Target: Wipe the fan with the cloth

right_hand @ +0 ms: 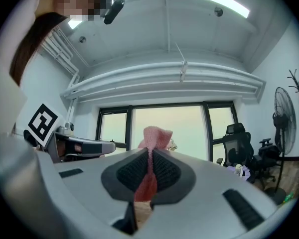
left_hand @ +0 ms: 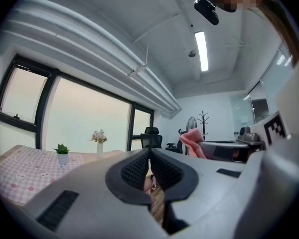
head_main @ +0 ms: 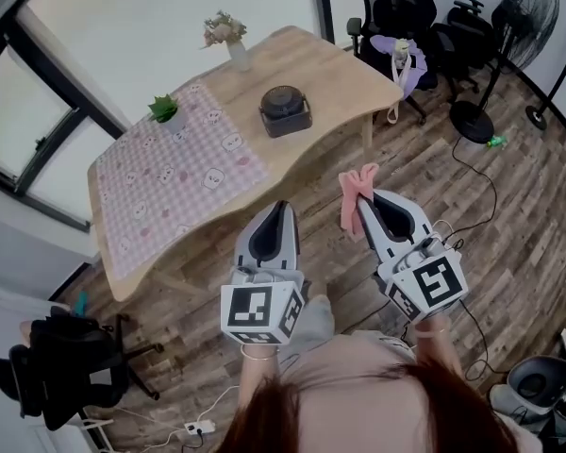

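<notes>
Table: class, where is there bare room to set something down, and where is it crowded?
Free: the checked cloth in front of the potted plant; bare wood right of the black device. Tightest: between the vase and that device.

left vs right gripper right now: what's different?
The right gripper is shut on the pink cloth, which sticks out past its tips; the left gripper is shut on nothing. In the head view, the right gripper angles inward more than the left gripper. Shared: both closed, both held above the floor.
</notes>
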A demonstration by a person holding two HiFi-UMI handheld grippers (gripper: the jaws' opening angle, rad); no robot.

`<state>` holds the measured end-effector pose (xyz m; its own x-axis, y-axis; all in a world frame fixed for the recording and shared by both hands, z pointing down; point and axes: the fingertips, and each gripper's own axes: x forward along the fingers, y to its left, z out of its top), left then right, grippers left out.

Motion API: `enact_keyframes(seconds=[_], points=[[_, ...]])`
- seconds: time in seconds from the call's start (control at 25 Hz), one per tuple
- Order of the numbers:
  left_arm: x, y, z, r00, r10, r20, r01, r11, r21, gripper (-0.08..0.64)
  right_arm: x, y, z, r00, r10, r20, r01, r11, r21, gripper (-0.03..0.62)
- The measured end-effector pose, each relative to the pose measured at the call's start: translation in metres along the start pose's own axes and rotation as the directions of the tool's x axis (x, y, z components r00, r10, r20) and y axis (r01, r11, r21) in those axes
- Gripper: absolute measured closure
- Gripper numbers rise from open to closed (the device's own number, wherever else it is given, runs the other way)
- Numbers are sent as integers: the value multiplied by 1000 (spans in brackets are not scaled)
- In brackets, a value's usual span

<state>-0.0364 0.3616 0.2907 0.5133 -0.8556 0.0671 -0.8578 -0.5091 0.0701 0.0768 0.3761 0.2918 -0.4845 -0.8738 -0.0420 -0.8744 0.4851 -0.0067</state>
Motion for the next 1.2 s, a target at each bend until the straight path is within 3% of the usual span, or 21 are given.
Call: enact_keyframes(seconds=[0.28,0.88,1.2], points=[[35,43,-3,999,13,-32,-14,1000,-13,545,57,-13,-8,1000,6,-6,-5,1000,14,569],[111,136,-6,994,-68,-89,63,996,-62,545,179,-28,-15,999,-35,-38,34,999,-8,569],[136,164,-17,987,-92,-132,79,992,-100,543,215,-31,-20,997,-40,-68,39,999,-23,569]])
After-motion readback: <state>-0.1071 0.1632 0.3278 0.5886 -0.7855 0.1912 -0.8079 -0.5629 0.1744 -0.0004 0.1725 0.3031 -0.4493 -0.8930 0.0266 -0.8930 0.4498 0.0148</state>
